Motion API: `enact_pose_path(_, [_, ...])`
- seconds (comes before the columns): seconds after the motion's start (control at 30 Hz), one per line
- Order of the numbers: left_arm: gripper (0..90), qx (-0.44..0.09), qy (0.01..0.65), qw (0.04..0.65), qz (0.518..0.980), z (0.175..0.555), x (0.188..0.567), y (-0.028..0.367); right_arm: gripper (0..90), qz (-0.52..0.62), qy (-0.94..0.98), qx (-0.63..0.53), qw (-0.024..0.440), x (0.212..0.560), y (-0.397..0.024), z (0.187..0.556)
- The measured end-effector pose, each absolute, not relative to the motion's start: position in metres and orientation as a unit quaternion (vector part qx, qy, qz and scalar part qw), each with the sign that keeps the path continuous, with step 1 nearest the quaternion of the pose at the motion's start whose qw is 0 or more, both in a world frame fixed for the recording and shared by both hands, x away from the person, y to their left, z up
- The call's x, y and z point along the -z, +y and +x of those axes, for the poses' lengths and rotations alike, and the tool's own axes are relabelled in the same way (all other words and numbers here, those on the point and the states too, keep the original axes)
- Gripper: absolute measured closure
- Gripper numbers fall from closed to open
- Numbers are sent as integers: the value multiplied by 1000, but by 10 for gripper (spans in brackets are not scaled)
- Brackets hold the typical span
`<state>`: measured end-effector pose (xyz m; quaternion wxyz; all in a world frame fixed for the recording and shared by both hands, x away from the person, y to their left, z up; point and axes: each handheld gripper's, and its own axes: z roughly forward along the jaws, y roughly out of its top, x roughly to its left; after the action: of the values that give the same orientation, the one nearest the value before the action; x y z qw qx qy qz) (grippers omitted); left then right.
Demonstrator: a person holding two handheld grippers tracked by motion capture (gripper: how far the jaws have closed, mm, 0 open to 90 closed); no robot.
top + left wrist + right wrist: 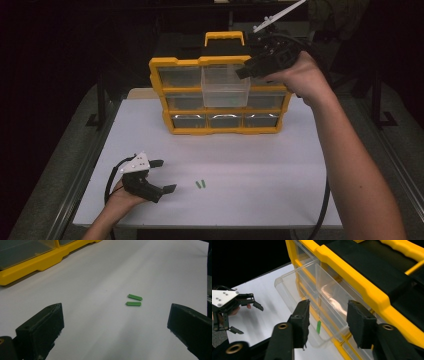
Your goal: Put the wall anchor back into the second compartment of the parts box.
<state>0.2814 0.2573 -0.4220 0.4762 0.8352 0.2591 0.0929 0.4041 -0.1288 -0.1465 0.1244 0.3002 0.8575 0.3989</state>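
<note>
My right claw (248, 67) hovers at the yellow organiser (220, 97), jaws parted and empty, straddling the side wall of the pulled-out clear drawer (225, 86). Risk: pulling further could drop the drawer from its slot. A green piece (318, 327) lies inside, below my jaws. My left claw (162, 176) rests wide open and empty; two green pieces (134, 300) lie just ahead. Contents of the other drawers cannot be made out.

Workshop-like test bench, white table (280, 165), yellow parts organizer (220, 95) (clear drawers), dark surroundings
</note>
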Motion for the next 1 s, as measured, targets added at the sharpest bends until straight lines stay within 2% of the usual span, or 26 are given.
enact_pose_path(0.1, [8, -92, 259, 476, 835, 281, 422, 257, 439, 305, 853, -404, 123, 149, -137, 398])
enact_pose_path(0.47, [8, -89, 258, 471, 839, 281, 422, 257, 279, 301, 854, -406, 127, 165, -150, 385])
enact_pose_path(1.0, [8, -89, 258, 476, 836, 281, 423, 256, 191, 300, 851, -416, 113, 224, -152, 366])
